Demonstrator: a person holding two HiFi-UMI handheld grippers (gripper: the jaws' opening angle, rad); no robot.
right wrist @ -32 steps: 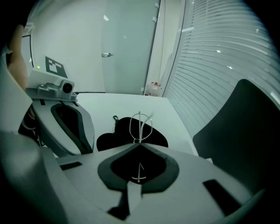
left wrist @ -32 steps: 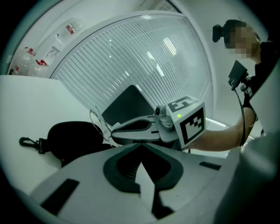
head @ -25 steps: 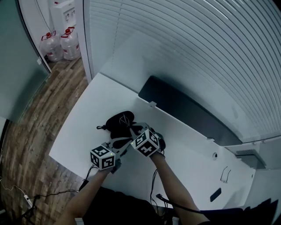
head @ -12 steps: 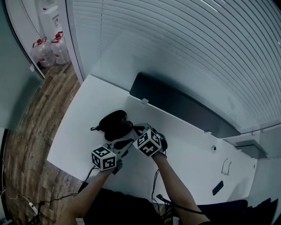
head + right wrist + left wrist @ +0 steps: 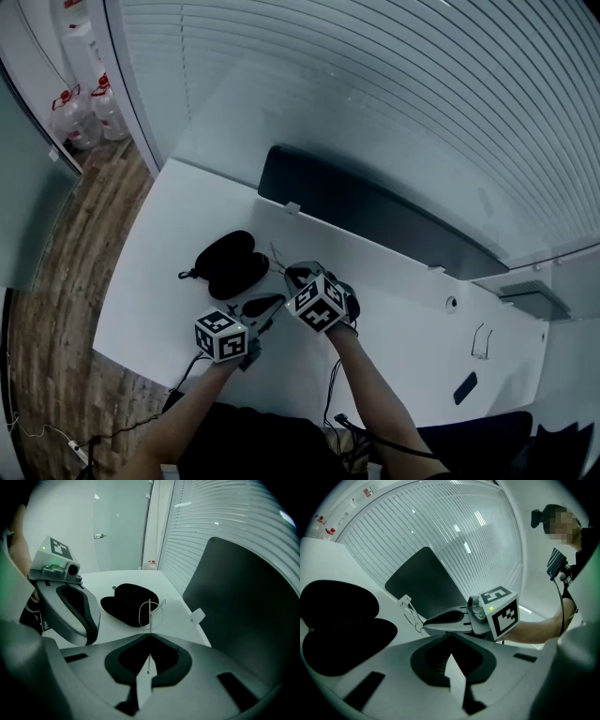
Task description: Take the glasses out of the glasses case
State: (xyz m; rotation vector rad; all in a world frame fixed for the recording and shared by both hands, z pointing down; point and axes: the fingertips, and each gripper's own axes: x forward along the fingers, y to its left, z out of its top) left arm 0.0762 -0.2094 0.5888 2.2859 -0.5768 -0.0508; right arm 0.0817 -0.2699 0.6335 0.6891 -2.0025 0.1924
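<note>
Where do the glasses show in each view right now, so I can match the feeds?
Head view: glasses, faint wire just right of the glasses case.
Left gripper view: glasses left of centre, at the right gripper's tip.
Right gripper view: glasses at centre, clamped in its tongs.
Shared landmark: the open black glasses case.

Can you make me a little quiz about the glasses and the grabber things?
1. Which one holds the glasses? A: left gripper. B: right gripper. C: neither.
2. True or false: the glasses lie inside the glasses case.
3. Fill in: the black glasses case lies ____ (open or closed) on the white table.

Key: 1 B. 2 false, they are out of the case, pinched in the shut jaws. 3 open.
</note>
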